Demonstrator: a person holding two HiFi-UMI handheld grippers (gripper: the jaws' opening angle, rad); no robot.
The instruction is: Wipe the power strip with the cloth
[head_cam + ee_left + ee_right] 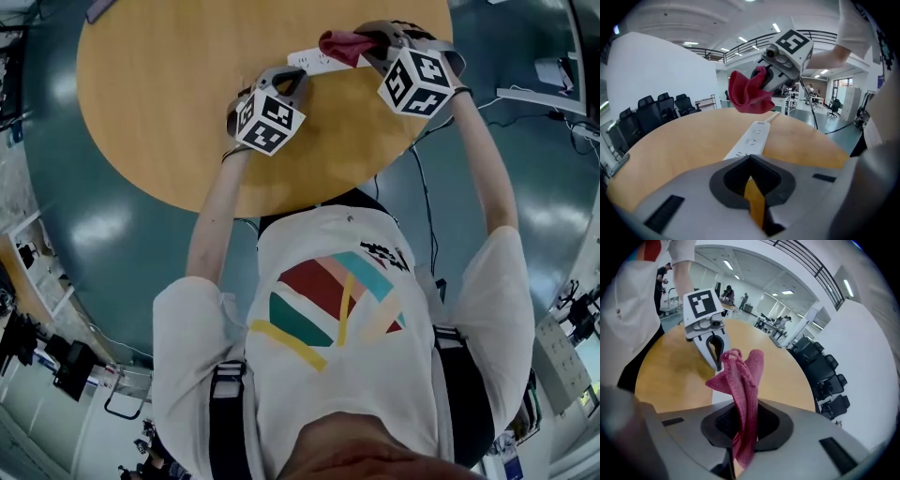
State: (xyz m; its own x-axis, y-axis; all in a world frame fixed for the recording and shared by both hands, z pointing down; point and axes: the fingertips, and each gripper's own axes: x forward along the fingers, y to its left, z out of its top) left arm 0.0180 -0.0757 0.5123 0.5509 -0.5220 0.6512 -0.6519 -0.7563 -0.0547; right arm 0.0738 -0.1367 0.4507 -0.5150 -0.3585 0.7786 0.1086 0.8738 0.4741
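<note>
A round wooden table [159, 103] filled the upper part of the head view; a white power strip [312, 60] lay on it at upper centre; the left gripper [284, 82], jaws closed on nothing, sat beside the strip's left end; the right gripper [375, 42] pinched a red cloth [342, 44] just above the strip.

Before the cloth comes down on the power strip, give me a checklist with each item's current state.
1. Grip: red knitted cloth clamped in right gripper: ok.
2. Contact: cloth touching long white power strip: not ok, it hangs above the strip.
3. Seating: strip flat on round wooden table: ok.
4. Free hand: left gripper shut, nothing between its jaws: ok.
5. Bracing: left gripper pressing on the strip's near end: cannot tell.
</note>
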